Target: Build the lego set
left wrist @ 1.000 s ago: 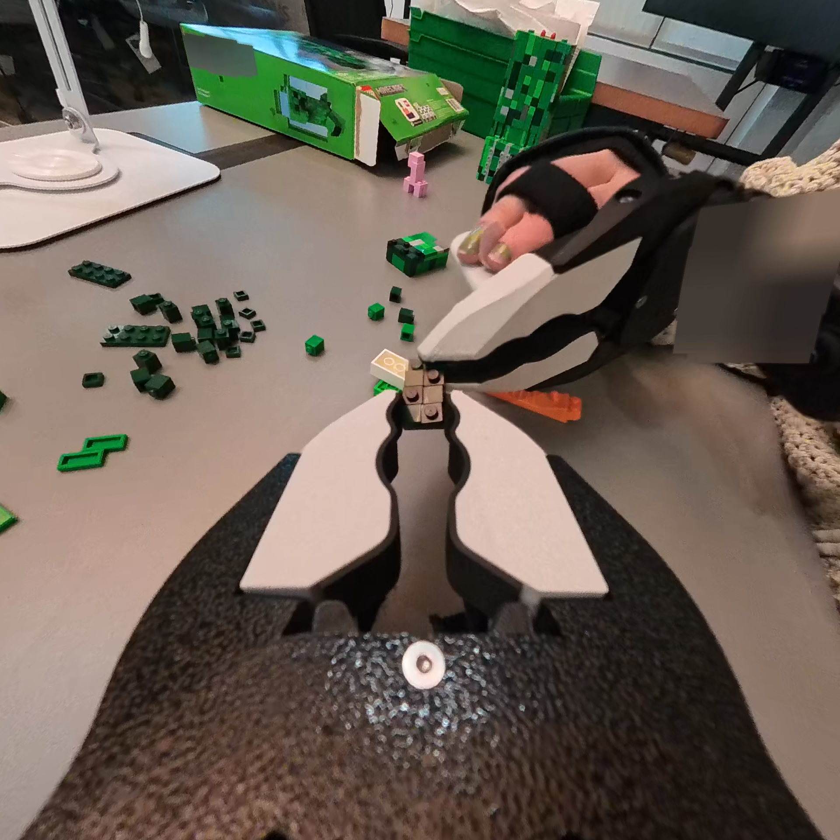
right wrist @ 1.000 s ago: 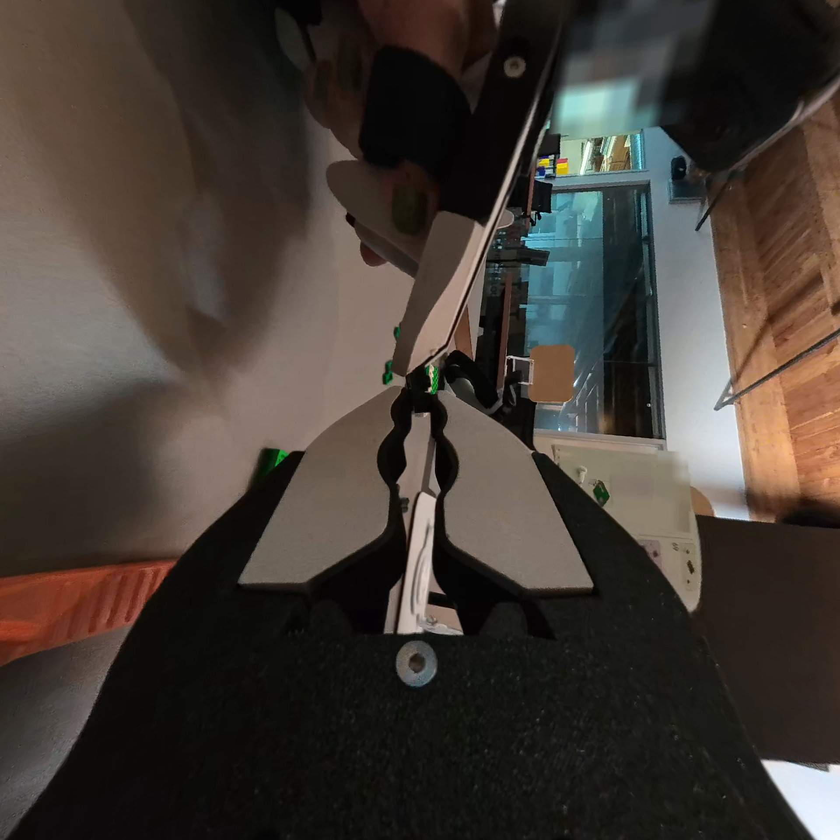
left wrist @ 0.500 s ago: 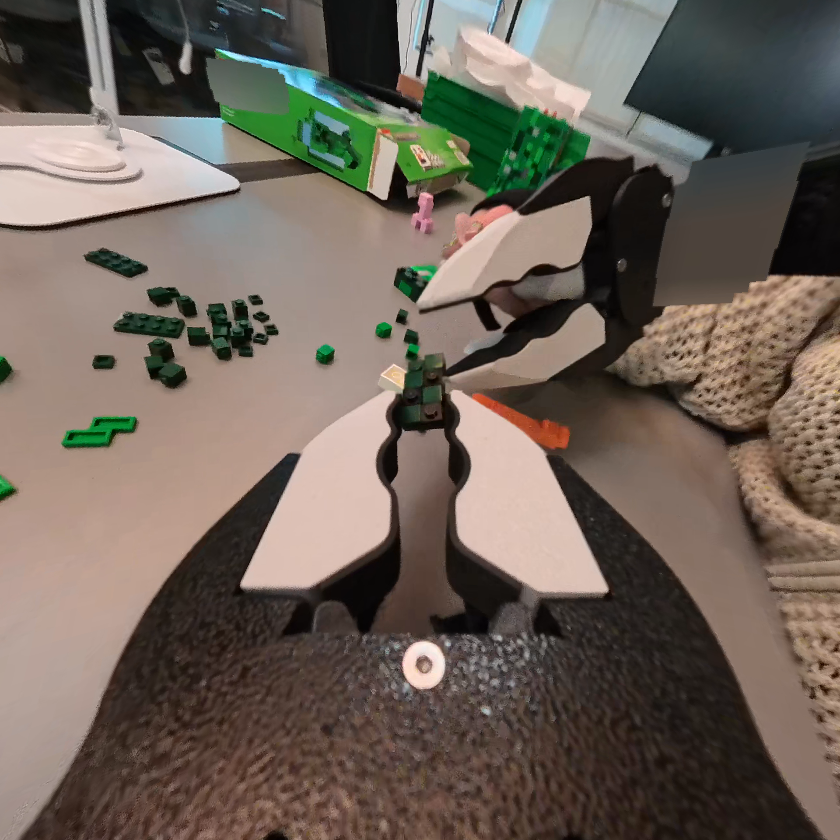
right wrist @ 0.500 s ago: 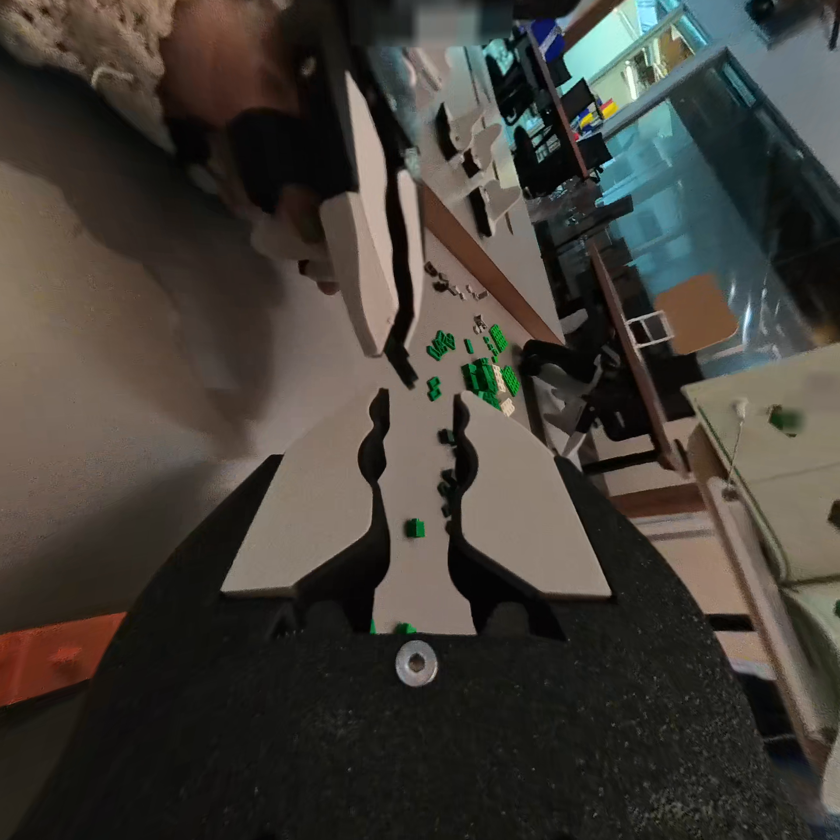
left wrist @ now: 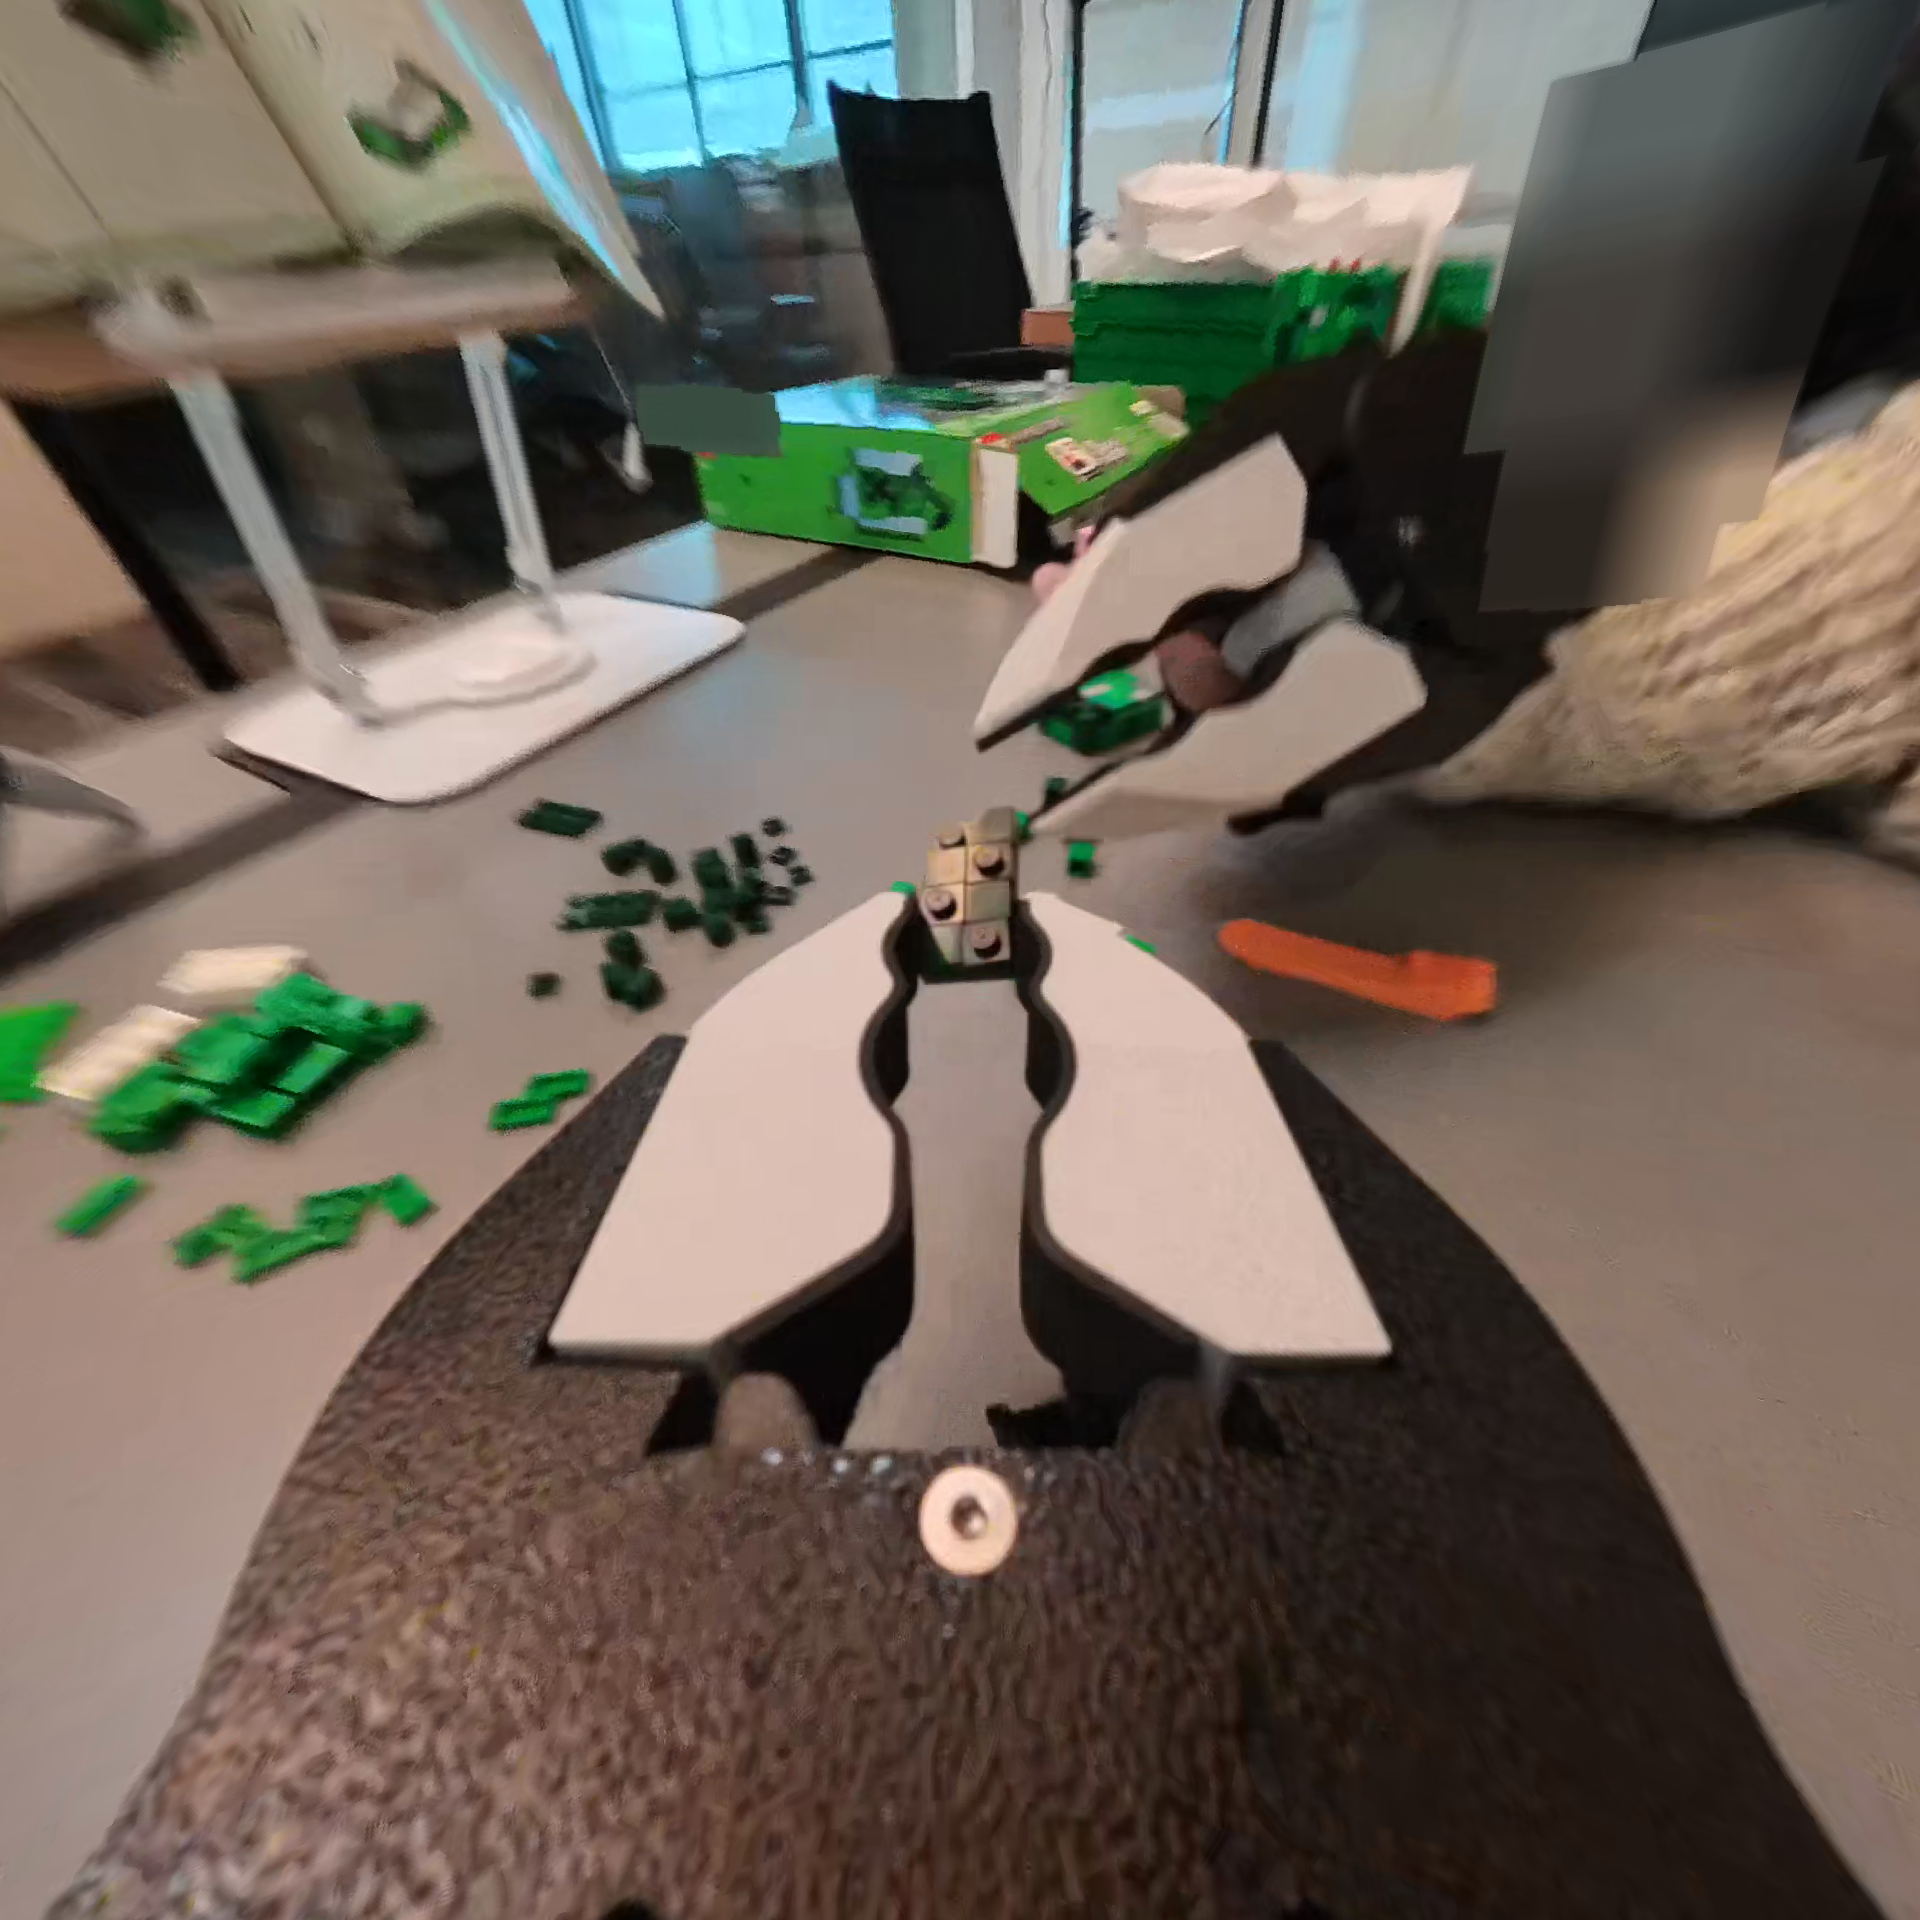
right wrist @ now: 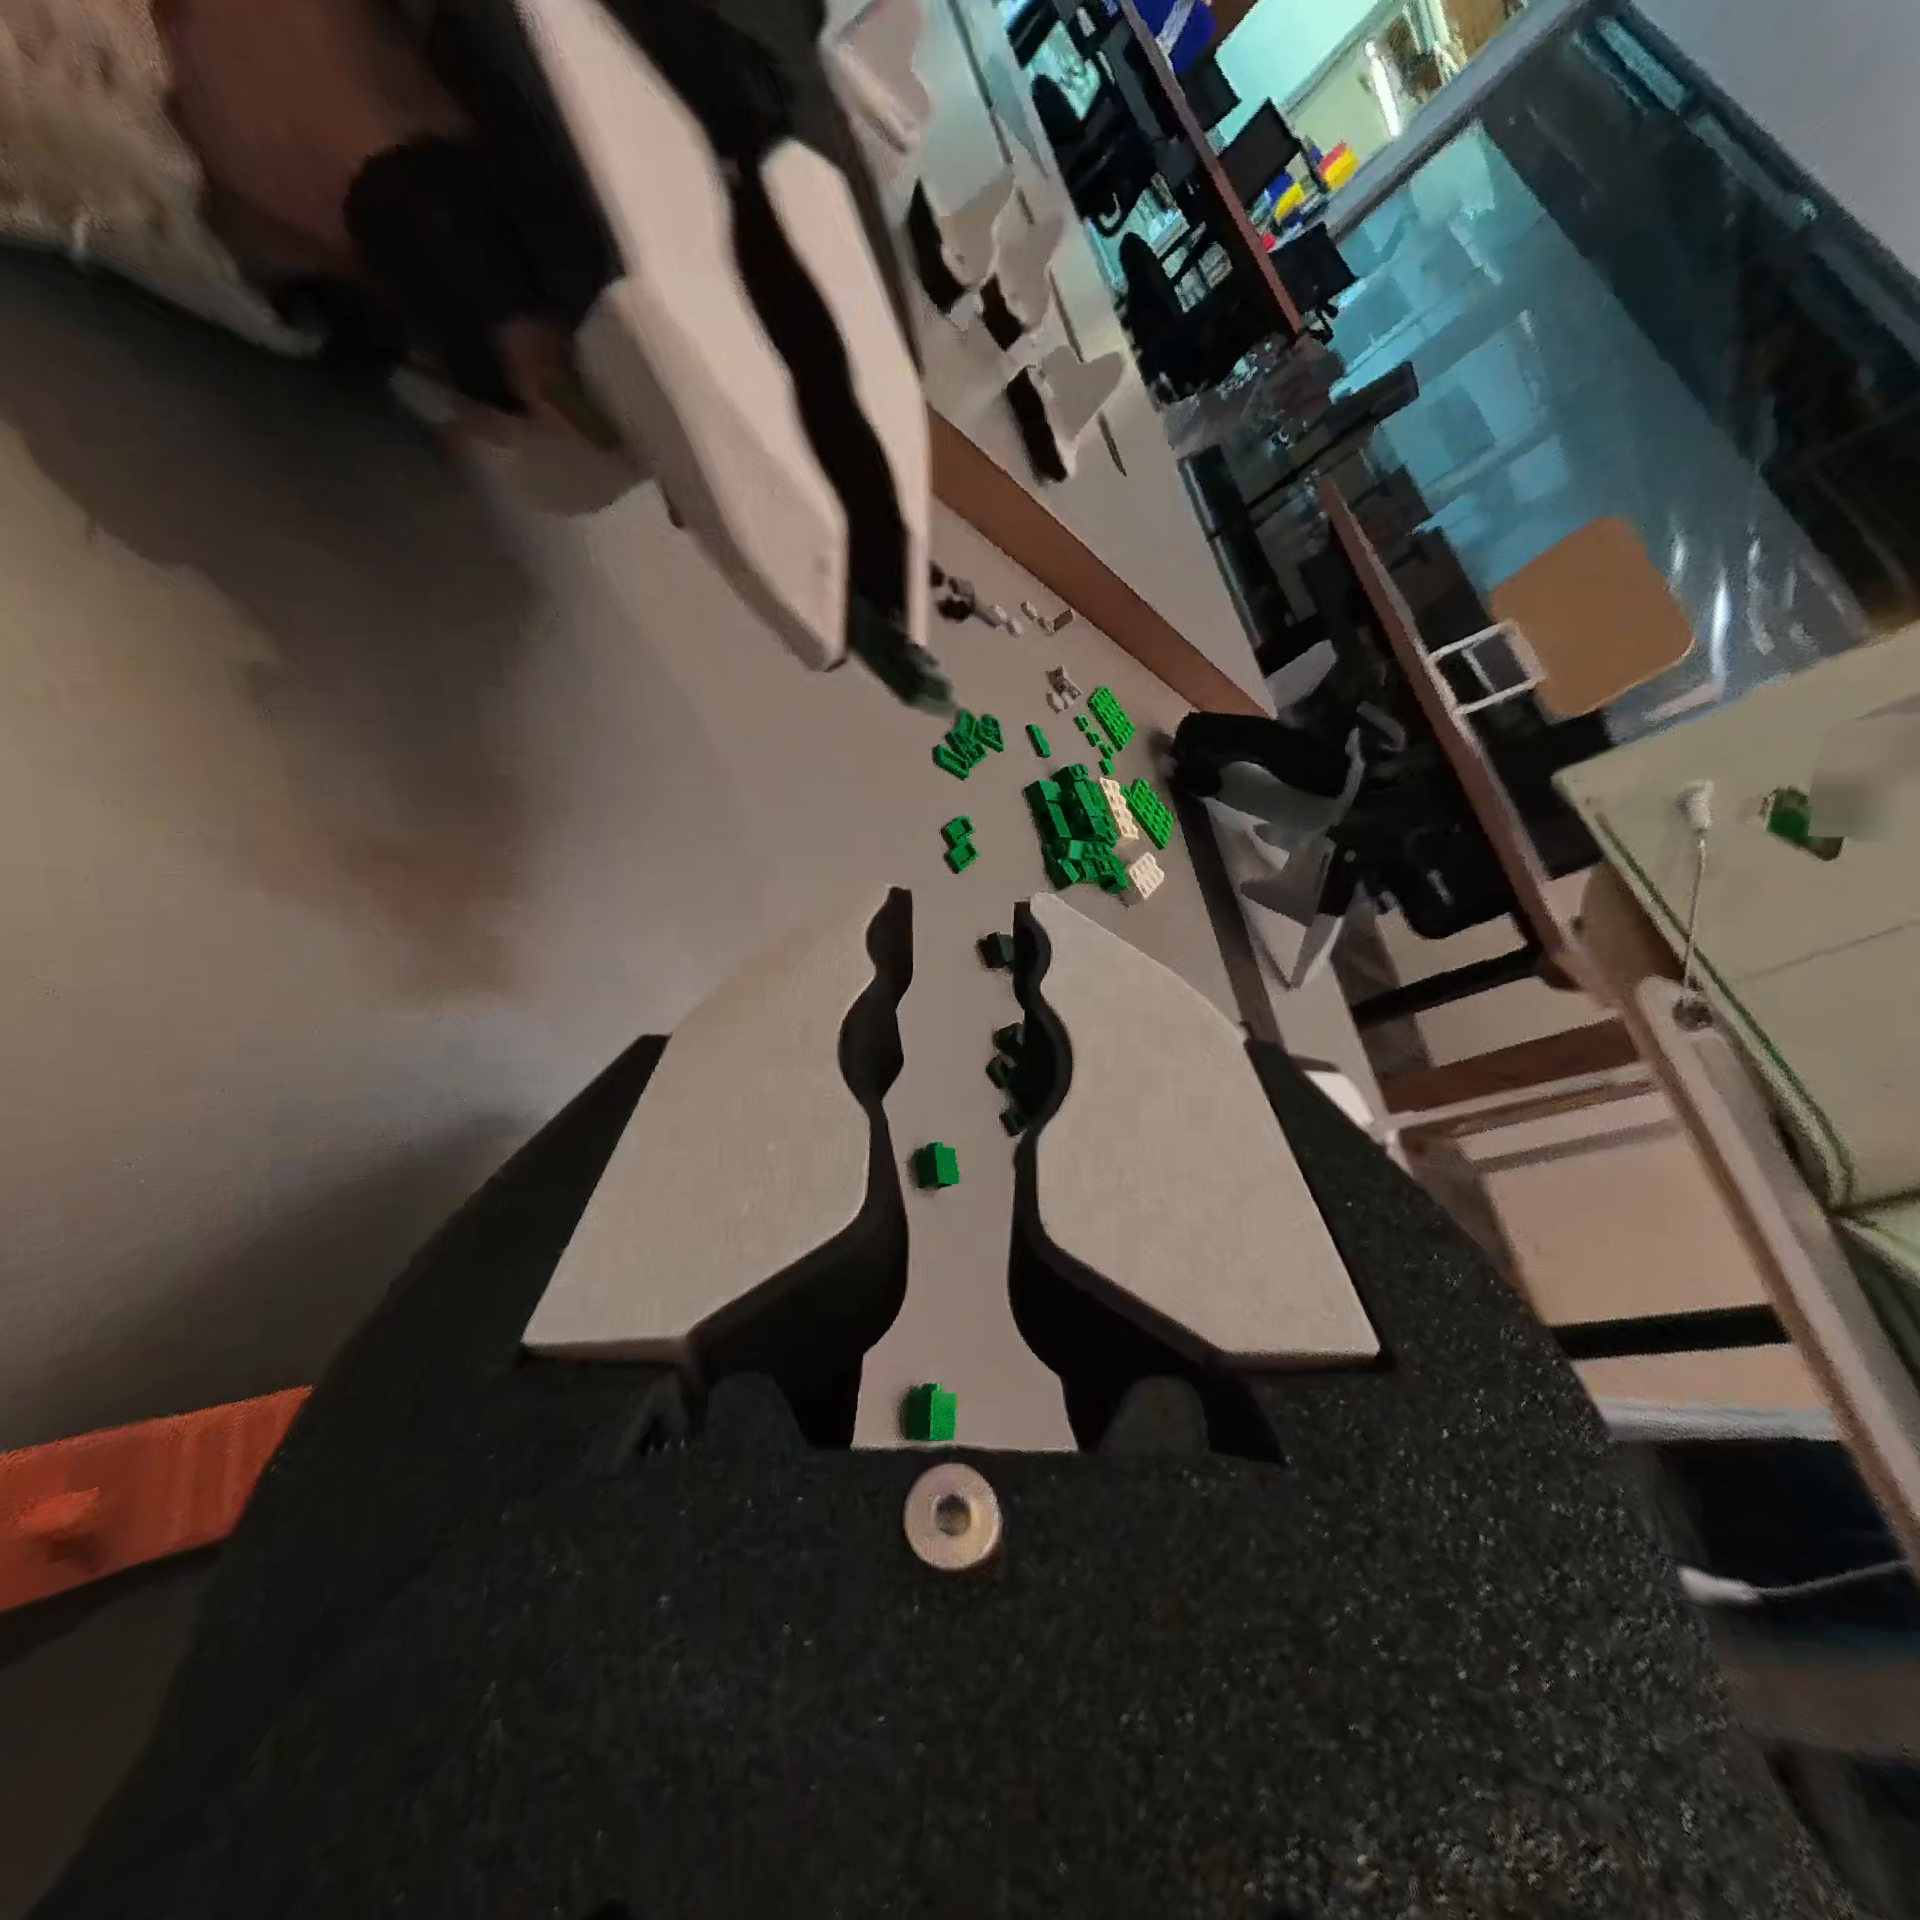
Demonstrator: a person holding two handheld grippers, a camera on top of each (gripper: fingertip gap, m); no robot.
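My left gripper [left wrist: 971,920] is shut on a small dark green and tan brick assembly [left wrist: 975,883] and holds it above the grey table [left wrist: 1558,1195]. My right gripper [left wrist: 1013,784] is open and empty, just right of and behind the assembly, with a small gap between them. In the right wrist view my right gripper [right wrist: 961,904] is open with only table between its fingers. The left gripper [right wrist: 873,644] shows at upper left there, with the dark assembly [right wrist: 906,673] at its tips.
An orange brick separator [left wrist: 1361,982] lies right of the left gripper. Dark green loose bricks [left wrist: 686,894] and bright green ones [left wrist: 239,1060] lie to the left. A white stand base [left wrist: 488,686], a green box [left wrist: 914,478] and a built green model [left wrist: 1247,322] stand behind. My right fingertips sit around 5 cm from my left ones. It is some 12 cm from my right tips to the orange brick separator [left wrist: 1361,982]. It is also in sight in the right wrist view [right wrist: 193,1450].
My right gripper has opened, let go of the assembly and drawn back to the right. My left gripper kept hold of the assembly and tilted, so the view swung up and left.
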